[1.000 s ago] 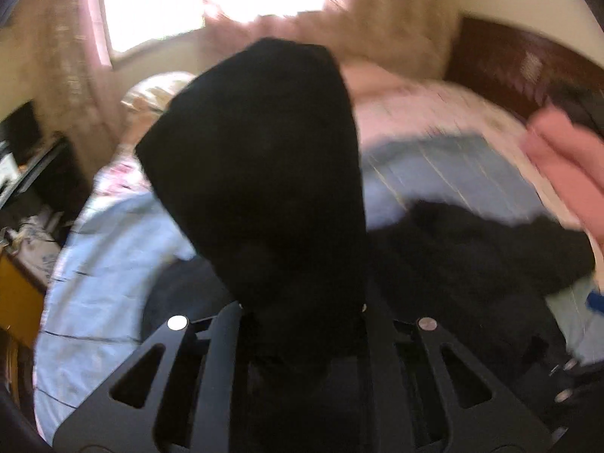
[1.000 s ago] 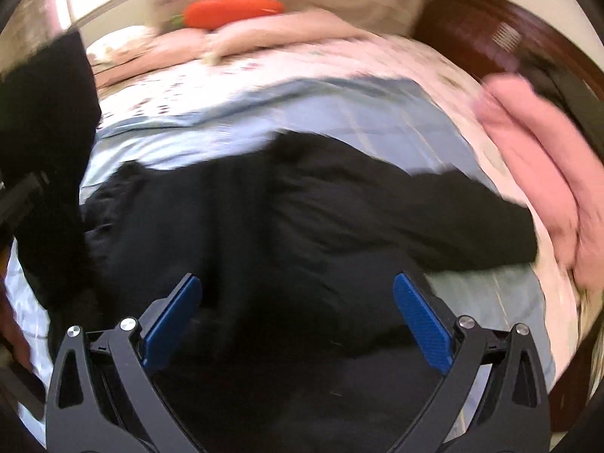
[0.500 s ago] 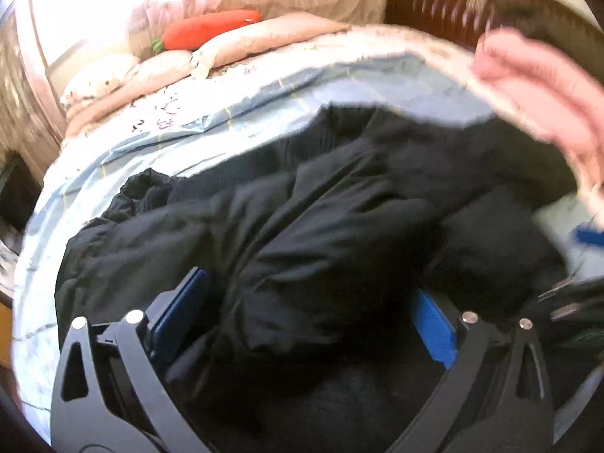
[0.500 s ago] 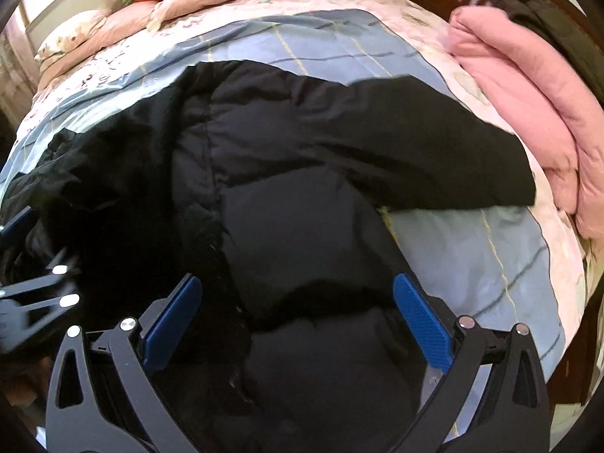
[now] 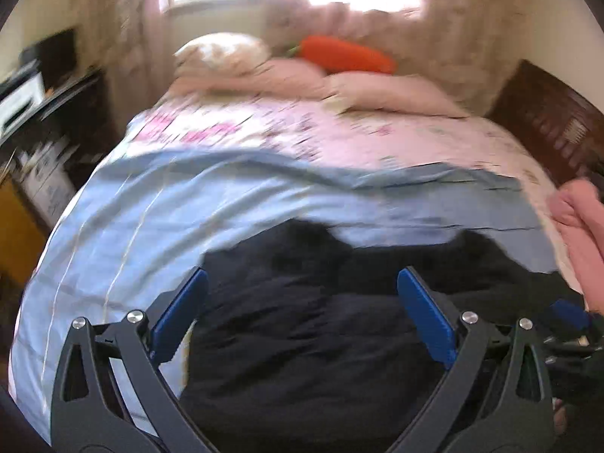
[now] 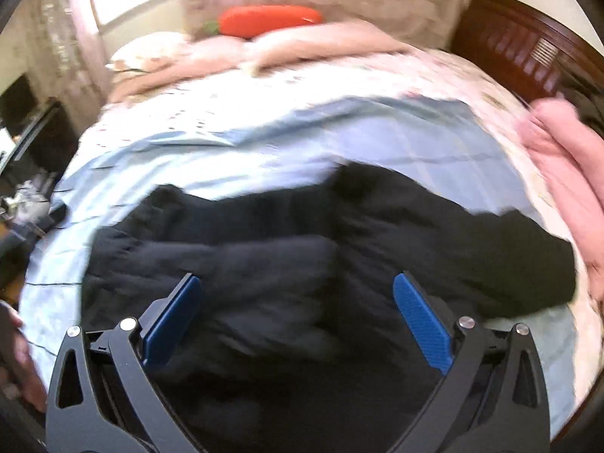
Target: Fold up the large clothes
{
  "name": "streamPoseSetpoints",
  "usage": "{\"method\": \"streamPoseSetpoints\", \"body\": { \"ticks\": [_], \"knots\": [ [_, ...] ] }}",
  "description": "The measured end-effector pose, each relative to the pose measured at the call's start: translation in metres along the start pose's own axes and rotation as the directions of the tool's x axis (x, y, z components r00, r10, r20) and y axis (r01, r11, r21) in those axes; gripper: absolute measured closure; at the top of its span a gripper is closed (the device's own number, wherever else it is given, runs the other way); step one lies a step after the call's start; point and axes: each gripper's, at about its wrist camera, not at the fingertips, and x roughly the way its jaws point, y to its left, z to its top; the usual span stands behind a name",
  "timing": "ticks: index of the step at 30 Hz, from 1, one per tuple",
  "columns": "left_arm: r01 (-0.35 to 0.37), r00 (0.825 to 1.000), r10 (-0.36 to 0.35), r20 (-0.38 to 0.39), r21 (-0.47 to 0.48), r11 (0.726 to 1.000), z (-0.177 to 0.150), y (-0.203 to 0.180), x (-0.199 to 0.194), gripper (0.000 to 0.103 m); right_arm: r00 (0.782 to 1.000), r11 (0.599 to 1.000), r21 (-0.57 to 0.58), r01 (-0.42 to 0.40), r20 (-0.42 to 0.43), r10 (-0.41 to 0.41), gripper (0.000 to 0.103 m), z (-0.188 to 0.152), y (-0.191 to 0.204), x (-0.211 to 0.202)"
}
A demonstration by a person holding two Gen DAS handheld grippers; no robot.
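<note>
A large black padded jacket (image 5: 321, 324) lies spread on the light blue sheet (image 5: 158, 204) of the bed. In the right wrist view the jacket (image 6: 302, 271) has one sleeve reaching right toward the bed's edge. My left gripper (image 5: 302, 313) is open and empty, held above the jacket's left part. My right gripper (image 6: 298, 317) is open and empty above the jacket's middle. The right gripper's blue tip shows at the right edge of the left wrist view (image 5: 570, 313).
A pink folded blanket (image 6: 566, 173) lies at the bed's right edge by the dark wooden headboard (image 6: 528, 49). Pink pillows (image 5: 377, 90) and an orange carrot-shaped cushion (image 5: 343, 54) lie at the far side. Dark furniture (image 5: 45, 113) stands left of the bed.
My left gripper let go of the black jacket it held up a second ago and now stands open above it. Both grippers have pulled back from the jacket.
</note>
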Motion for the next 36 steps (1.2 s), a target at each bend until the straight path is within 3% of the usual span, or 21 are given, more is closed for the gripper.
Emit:
{"method": "streamPoseSetpoints", "body": {
  "ticks": [4,9,13,17,19,22,25,27,28,29,31,36],
  "knots": [
    [-0.015,0.994,0.006,-0.113,-0.079,0.997,-0.028,0.035,0.038,0.002,0.999,0.994,-0.099,-0.037,-0.04,0.033,0.001,-0.007,0.05,0.038],
    [-0.031,0.965,0.017,-0.263,-0.049,0.998,-0.08,0.035,0.088,0.002,0.988,0.988,-0.155,0.002,-0.155,-0.026,0.001,-0.038,0.061,0.091],
    [-0.026,0.964,0.023,-0.264,-0.009,1.0,-0.105,0.033,0.103,0.002,0.989,0.98,-0.197,0.036,-0.136,-0.063,0.001,-0.057,0.062,0.11],
    [-0.011,0.96,0.011,-0.281,0.002,1.0,-0.1,0.031,0.103,0.002,0.986,0.977,-0.204,0.057,-0.141,-0.087,0.001,-0.057,0.066,0.108],
    [0.005,0.972,0.004,-0.236,0.036,0.999,-0.086,0.031,0.088,0.002,0.986,0.98,-0.192,0.06,-0.139,-0.087,0.001,-0.05,0.063,0.097],
    [0.016,0.99,-0.012,-0.144,0.03,0.999,-0.064,0.032,0.063,0.002,0.992,0.986,-0.135,0.097,-0.061,-0.106,0.001,-0.037,0.044,0.068],
    [0.018,0.994,-0.016,-0.105,0.016,1.0,-0.048,0.027,0.06,0.002,0.982,0.981,-0.105,0.164,-0.076,-0.173,0.001,-0.035,0.02,0.074],
    [-0.002,0.985,0.01,-0.171,0.051,0.999,-0.051,0.018,0.084,0.002,0.974,0.981,-0.096,0.168,-0.14,-0.181,0.001,-0.042,0.008,0.096],
    [0.004,0.97,0.012,-0.244,0.066,0.998,-0.063,0.014,0.109,0.002,0.975,0.986,-0.084,0.144,-0.157,-0.155,0.001,-0.052,0.001,0.11],
    [0.002,0.968,0.014,-0.252,0.064,0.998,-0.076,0.013,0.125,0.002,0.98,0.989,-0.074,0.131,-0.142,-0.141,0.001,-0.058,-0.001,0.116],
    [-0.014,0.982,0.025,-0.186,0.059,0.998,-0.089,0.012,0.131,0.002,0.984,0.989,-0.072,0.128,-0.114,-0.136,0.001,-0.062,-0.001,0.12],
    [-0.066,0.973,0.079,-0.219,0.063,0.996,-0.079,0.005,0.114,0.002,0.993,0.998,-0.007,0.06,-0.099,-0.06,0.001,-0.052,-0.018,0.091]
  ]
}}
